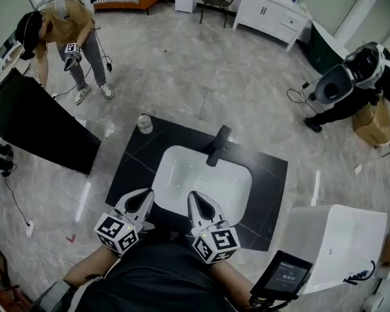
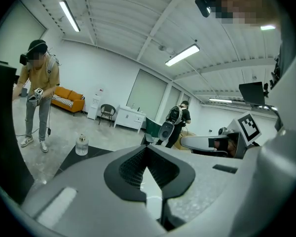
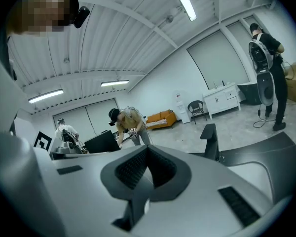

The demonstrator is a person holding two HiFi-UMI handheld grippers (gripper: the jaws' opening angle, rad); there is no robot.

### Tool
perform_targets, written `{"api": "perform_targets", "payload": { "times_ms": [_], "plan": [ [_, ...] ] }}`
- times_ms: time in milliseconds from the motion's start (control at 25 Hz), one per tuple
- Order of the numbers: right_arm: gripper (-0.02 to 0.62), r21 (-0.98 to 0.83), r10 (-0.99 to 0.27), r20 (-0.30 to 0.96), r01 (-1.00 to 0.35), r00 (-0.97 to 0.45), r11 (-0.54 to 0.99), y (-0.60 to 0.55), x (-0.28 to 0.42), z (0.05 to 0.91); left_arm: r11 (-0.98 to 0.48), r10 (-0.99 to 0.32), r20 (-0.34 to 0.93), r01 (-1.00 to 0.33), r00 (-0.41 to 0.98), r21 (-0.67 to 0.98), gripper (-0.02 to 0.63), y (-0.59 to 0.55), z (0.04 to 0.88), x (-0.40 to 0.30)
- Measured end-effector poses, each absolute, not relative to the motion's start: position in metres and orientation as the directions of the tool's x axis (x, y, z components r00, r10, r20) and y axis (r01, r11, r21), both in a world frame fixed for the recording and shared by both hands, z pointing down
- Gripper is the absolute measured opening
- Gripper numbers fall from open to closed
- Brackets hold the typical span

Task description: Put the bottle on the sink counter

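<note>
A small clear bottle stands upright on the far left corner of the black sink counter; in the left gripper view the bottle shows at the left, well beyond the jaws. My left gripper hovers over the near edge of the white basin, shut with nothing in it. Beside it my right gripper is also shut and empty. Both are far from the bottle. The black faucet rises behind the basin.
A person in a tan shirt bends over a black panel at the left. Another person with a backpack works at the right. A white unit and a small screen stand close at my right.
</note>
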State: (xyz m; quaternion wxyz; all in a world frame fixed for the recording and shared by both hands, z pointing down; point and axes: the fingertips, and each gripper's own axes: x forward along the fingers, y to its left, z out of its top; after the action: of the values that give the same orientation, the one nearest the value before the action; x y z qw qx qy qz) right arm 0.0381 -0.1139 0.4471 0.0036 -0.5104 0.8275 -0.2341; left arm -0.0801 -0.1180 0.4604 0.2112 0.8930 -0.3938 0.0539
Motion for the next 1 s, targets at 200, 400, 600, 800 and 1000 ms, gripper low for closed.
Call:
{"api": "perform_targets", "payload": {
  "times_ms": [200, 400, 600, 800, 1000],
  "plan": [
    [-0.005, -0.377, -0.849, 0.184, -0.834, -0.495, 0.404, -0.111, 0.041, 0.433, -0.598, -0.701, 0.238, -0.735, 0.673, 0.319, 0.003, -0.116, 0.448, -0.074],
    [-0.005, -0.357, -0.844, 0.15, -0.825, -0.514, 0.439, -0.105, 0.043, 0.426, -0.593, -0.704, 0.234, -0.736, 0.671, 0.328, 0.003, -0.107, 0.448, -0.064],
    [-0.005, -0.351, -0.831, 0.142, -0.812, -0.538, 0.466, -0.099, 0.042, 0.425, -0.594, -0.699, 0.241, -0.735, 0.673, 0.328, 0.003, -0.101, 0.45, -0.055],
    [-0.005, -0.345, -0.819, 0.153, -0.806, -0.553, 0.48, -0.095, 0.041, 0.427, -0.575, -0.699, 0.26, -0.74, 0.666, 0.349, 0.003, -0.096, 0.456, -0.054],
    [-0.005, -0.334, -0.81, 0.163, -0.804, -0.563, 0.492, -0.096, 0.039, 0.429, -0.556, -0.715, 0.265, -0.756, 0.647, 0.346, 0.003, -0.097, 0.457, -0.058]
  ]
}}
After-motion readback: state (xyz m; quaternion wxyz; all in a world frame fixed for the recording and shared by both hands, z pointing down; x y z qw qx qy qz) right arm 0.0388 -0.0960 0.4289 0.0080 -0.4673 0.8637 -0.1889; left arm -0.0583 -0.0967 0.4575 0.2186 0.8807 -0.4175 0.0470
